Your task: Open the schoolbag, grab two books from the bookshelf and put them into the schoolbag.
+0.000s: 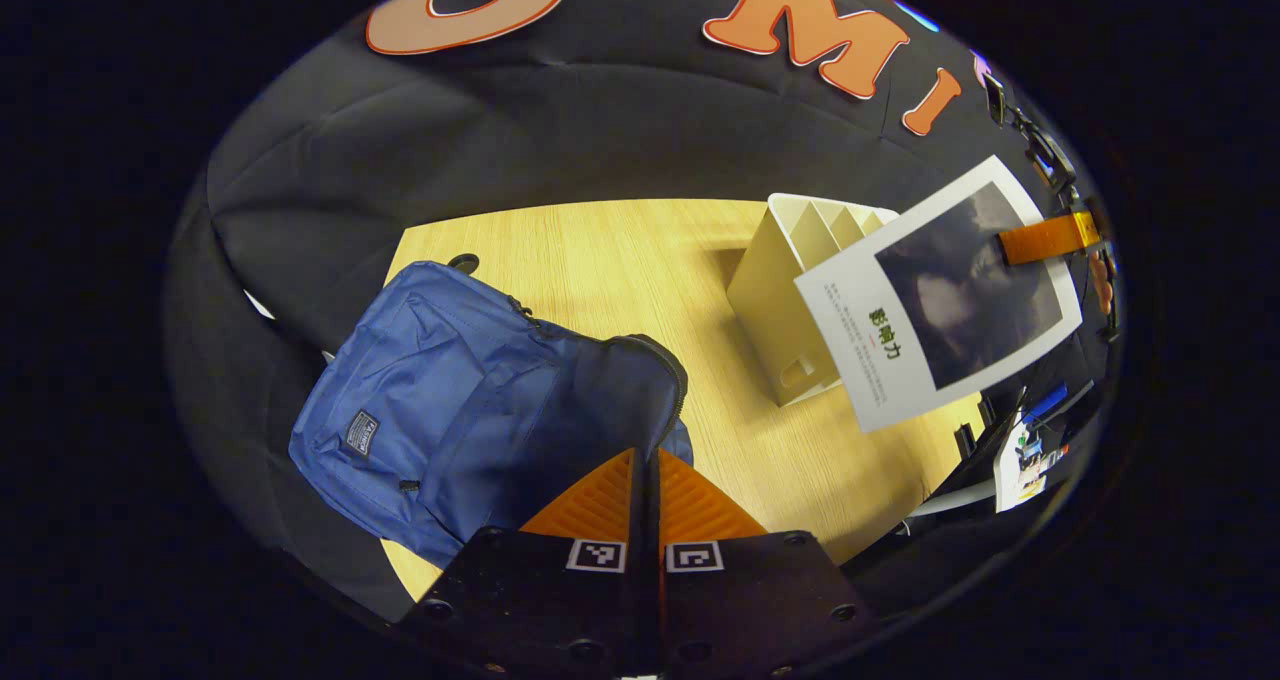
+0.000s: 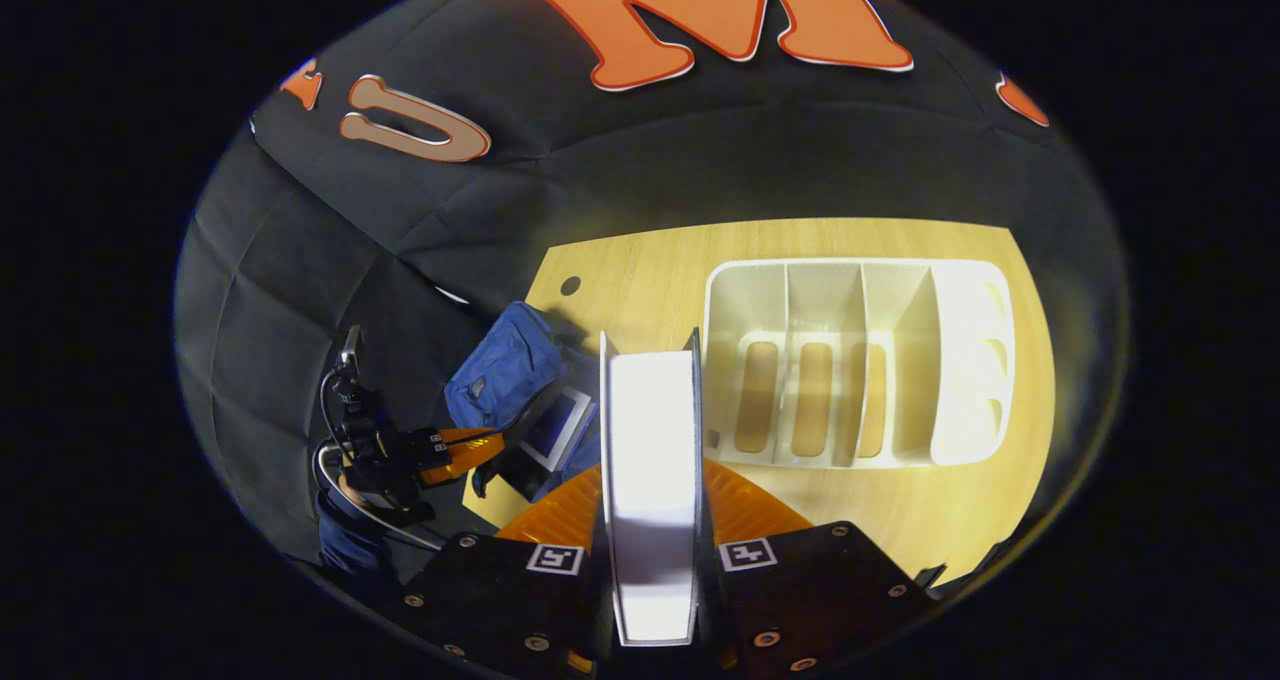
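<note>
Right gripper (image 2: pixel 650 480) clamps book (image 2: pixel 650 460) edge-on, stiff, smooth covers; slip risk judged moderate. Left gripper (image 1: pixel 646 490) pinches soft schoolbag (image 1: pixel 470 400) opening rim.

A recording booth: black cloth wall (image 1: pixel 600 130) behind wooden table (image 1: pixel 620 270).

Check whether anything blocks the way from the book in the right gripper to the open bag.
Nothing visible does. The right gripper holds the book above bare table, the rack off to one side. The left gripper pinches the bag mouth's edge.
</note>
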Demonstrator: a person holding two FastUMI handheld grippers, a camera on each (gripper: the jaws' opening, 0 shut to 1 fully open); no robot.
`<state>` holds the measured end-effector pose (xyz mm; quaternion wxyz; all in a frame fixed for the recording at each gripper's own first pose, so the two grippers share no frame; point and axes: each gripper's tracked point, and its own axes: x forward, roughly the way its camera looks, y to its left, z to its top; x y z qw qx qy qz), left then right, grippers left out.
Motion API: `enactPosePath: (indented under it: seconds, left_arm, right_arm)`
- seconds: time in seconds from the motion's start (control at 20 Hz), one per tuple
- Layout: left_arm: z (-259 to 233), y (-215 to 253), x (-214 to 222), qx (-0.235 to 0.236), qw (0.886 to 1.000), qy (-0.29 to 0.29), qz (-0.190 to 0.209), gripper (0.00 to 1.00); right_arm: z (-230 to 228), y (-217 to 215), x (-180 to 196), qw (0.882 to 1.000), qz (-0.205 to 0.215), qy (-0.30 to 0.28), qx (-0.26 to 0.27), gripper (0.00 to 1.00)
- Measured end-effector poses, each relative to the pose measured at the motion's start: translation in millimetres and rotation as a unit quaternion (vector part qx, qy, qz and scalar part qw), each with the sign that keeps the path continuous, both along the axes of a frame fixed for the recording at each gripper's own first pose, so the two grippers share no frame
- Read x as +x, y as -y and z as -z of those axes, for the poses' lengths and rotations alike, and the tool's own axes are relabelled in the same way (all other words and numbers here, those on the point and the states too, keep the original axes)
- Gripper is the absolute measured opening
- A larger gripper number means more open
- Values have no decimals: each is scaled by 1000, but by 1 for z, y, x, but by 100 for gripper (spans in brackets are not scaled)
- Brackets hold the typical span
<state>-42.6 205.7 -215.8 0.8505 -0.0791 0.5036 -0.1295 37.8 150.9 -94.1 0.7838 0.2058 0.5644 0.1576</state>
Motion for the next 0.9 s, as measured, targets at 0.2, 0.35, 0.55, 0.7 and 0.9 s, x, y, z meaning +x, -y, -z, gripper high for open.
enactPosePath:
  seconds: [0.2,0.35,0.55,0.7,0.9]
  left_arm:
    - [-2,1,2,4,1000,-1,-3,0]
    - [-5,0,3,4,1000,-2,-8,1]
    - [-9,-3,4,7,1000,-3,-11,1]
    - [-11,-4,6,5,1000,-4,-16,1]
    - [-15,-5,8,6,1000,-5,-16,1]
  right_arm:
    - [15,-24,-8,998,29,-6,51,34]
    - [27,-44,-18,993,57,-18,99,34]
    - [50,-78,-30,986,79,-37,144,33]
    - [61,-99,-36,977,99,-49,184,33]
    - [79,-122,-36,969,124,-52,209,33]
